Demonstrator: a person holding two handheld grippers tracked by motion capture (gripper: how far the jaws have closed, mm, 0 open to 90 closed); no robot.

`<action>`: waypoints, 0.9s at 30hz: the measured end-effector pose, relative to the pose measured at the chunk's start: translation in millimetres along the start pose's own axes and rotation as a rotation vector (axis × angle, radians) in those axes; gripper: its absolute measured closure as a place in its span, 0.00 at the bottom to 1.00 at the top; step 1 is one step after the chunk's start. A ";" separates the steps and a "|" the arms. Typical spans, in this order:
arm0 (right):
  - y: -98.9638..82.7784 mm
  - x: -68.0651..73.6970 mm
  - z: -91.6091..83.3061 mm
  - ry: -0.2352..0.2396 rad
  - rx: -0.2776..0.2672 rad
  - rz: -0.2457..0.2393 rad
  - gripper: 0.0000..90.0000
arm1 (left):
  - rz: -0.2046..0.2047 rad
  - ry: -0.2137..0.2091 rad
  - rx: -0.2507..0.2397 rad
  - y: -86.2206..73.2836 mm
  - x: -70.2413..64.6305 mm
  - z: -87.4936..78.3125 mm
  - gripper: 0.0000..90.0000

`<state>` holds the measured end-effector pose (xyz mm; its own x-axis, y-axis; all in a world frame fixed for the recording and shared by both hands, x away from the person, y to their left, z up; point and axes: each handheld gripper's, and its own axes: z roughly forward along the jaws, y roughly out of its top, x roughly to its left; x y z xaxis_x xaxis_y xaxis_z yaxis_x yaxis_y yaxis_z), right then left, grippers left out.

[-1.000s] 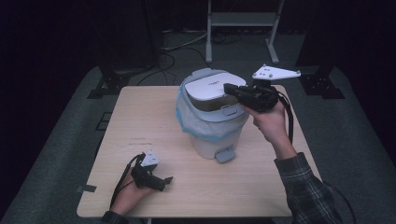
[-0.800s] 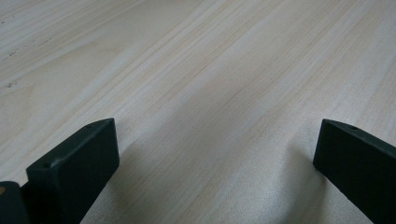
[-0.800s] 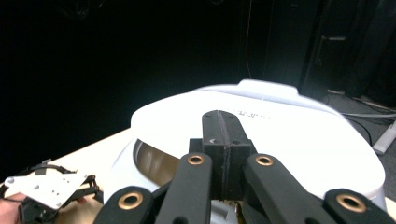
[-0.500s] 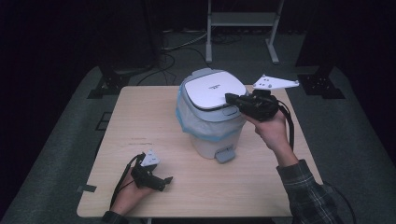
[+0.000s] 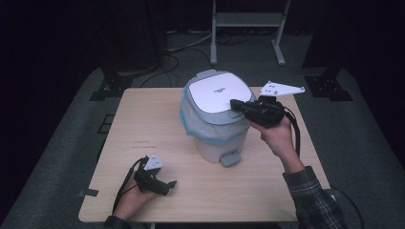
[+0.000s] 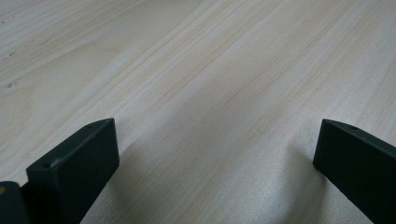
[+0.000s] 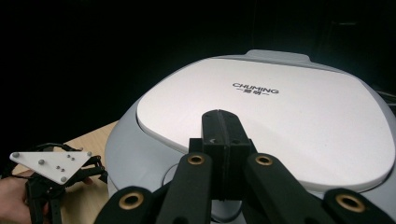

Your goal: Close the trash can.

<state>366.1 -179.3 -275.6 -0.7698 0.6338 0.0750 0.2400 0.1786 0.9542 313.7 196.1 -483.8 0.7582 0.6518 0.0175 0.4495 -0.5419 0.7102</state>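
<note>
Your right gripper (image 5: 238,106) is black, with a grey three-cornered plate (image 5: 281,88) dotted with small screws at its 2 o'clock and a black cable (image 5: 295,130) trailing along your wrist. Brass-coloured pivots (image 7: 195,160) stud its linkage arms. Your right sleeve (image 5: 313,199) is dark plaid. Your left gripper (image 5: 168,185) is black too, with its own pale plate (image 5: 154,162) at 11 o'clock and a black cable (image 5: 125,181).

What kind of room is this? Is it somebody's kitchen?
Probably not a kitchen. It looks like a lab or studio for recording tasks: one bare wooden table stands on grey carpet with dark surroundings, cables lie on the floor behind it, and a metal stand is at the back. Only a pedal bin sits on the table.
</note>
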 end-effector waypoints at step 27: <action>-12.9 2.0 -35.7 -0.058 -0.009 -0.033 0.45 | -0.003 0.004 0.000 0.1 -0.2 0.0 0.00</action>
<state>340.3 -207.2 -277.5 -0.7414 0.6705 0.0263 0.2091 0.1936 0.9586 313.6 195.9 -483.8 0.7549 0.6556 0.0183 0.4518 -0.5401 0.7101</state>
